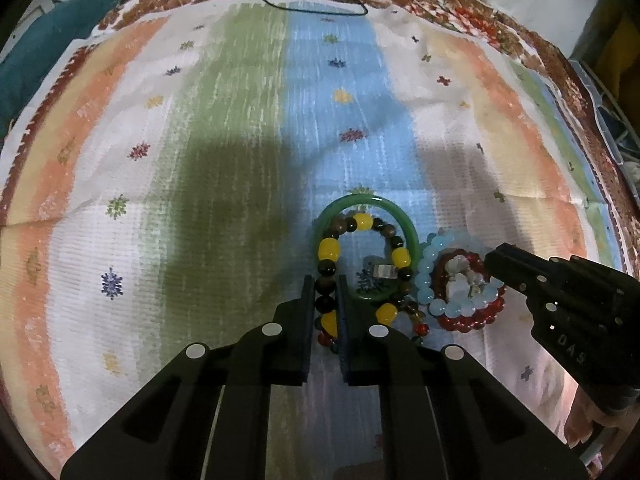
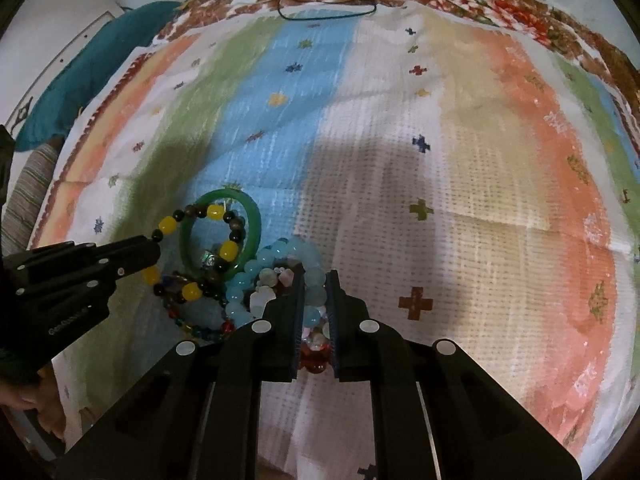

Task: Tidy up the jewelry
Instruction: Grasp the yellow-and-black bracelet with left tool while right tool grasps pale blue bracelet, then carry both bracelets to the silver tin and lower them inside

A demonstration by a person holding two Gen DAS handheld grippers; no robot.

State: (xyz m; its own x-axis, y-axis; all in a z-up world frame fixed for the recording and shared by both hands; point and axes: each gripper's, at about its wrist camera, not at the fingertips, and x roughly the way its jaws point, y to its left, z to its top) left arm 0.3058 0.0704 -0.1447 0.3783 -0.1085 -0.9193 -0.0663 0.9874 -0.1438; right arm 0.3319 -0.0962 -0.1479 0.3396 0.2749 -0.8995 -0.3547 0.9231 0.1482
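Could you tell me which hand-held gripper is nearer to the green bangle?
Left. The left hand-held gripper pinches the yellow bead bracelet lying across the green bangle; the right hand-held gripper grips the blue bracelet beside it.

One green bangle (image 1: 404, 224), several beaded bracelets (image 1: 464, 284), two tools (image 1: 325, 292).

right gripper (image 1: 490, 266): "DAS" | left gripper (image 2: 154, 250): unreadable print
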